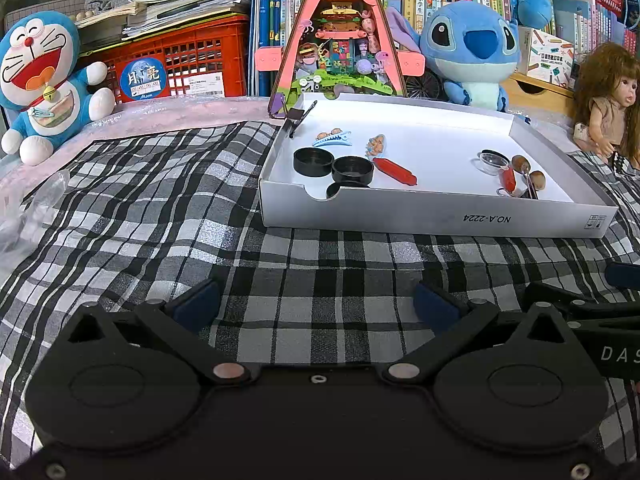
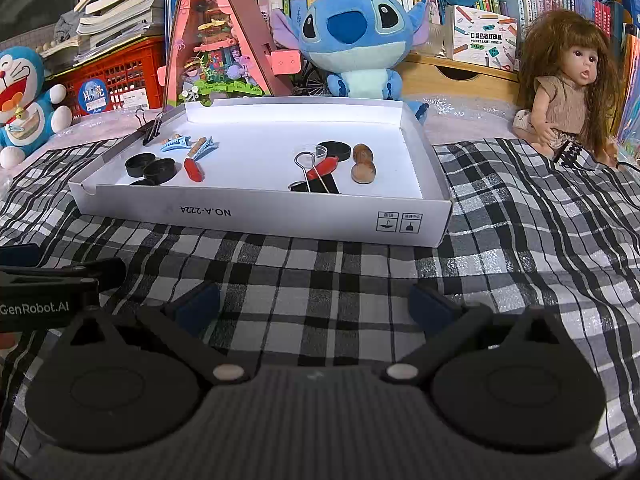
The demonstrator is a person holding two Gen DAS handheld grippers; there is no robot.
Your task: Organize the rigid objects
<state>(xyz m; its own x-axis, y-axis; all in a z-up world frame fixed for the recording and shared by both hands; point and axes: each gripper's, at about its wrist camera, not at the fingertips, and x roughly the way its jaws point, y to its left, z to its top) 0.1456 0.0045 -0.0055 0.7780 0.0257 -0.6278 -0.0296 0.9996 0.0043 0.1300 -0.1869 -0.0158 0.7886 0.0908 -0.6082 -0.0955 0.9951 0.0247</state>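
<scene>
Under both your tools lies the black-and-white checked cloth (image 1: 160, 216), covering the whole work surface. On it, ahead of you, sits the shallow white cardboard box lid (image 2: 256, 216) printed "NO.A-2224", its near wall standing between your grippers and everything inside it.

Behind the lid stand a pink triangular model house (image 1: 340, 32), a blue long-eared plush (image 2: 352, 36), a blue-and-white cat plush (image 1: 44, 80) at the far left in front of a red plastic crate (image 1: 192, 60), and a long-haired doll (image 2: 568, 88) at the right. Crumpled clear plastic (image 1: 36, 208) lies at the cloth's left edge.

Your left gripper (image 1: 316, 304) is spread wide with nothing between its blue pads, low over the cloth. Your right gripper (image 2: 316, 304) is equally wide and empty, just beside it.

Inside the lid, on the left, three round black caps (image 1: 332, 168) cluster together, touching, beside a red cylinder (image 1: 396, 172) and two blue hair clips (image 2: 188, 144). A black binder clip (image 2: 150, 128) grips the far-left wall. On the right lie a clear round lid (image 1: 494, 162), a second red stick (image 2: 324, 168), another binder clip (image 2: 312, 184), and a brown wooden gourd (image 2: 363, 164).
</scene>
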